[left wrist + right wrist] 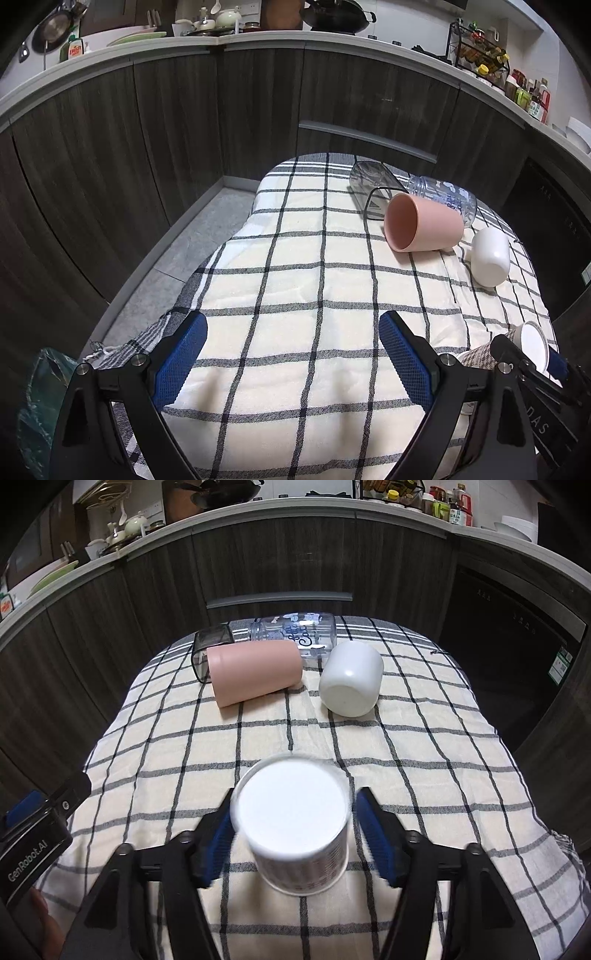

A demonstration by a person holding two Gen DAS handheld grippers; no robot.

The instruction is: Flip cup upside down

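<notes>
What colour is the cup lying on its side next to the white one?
Pink. The pink cup shows best in the right wrist view.

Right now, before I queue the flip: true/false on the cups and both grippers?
1. The pink cup lies on its side. True.
2. The left gripper is shut on the pink cup. False: it is open and empty, with the pink cup well ahead of it.
3. The paper cup sits between the fingers of the right gripper. True.
4. The clear bottle stands upright. False: it lies on its side behind the pink cup.
5. The tablecloth is plain red. False: it is cream with dark checks.
</notes>
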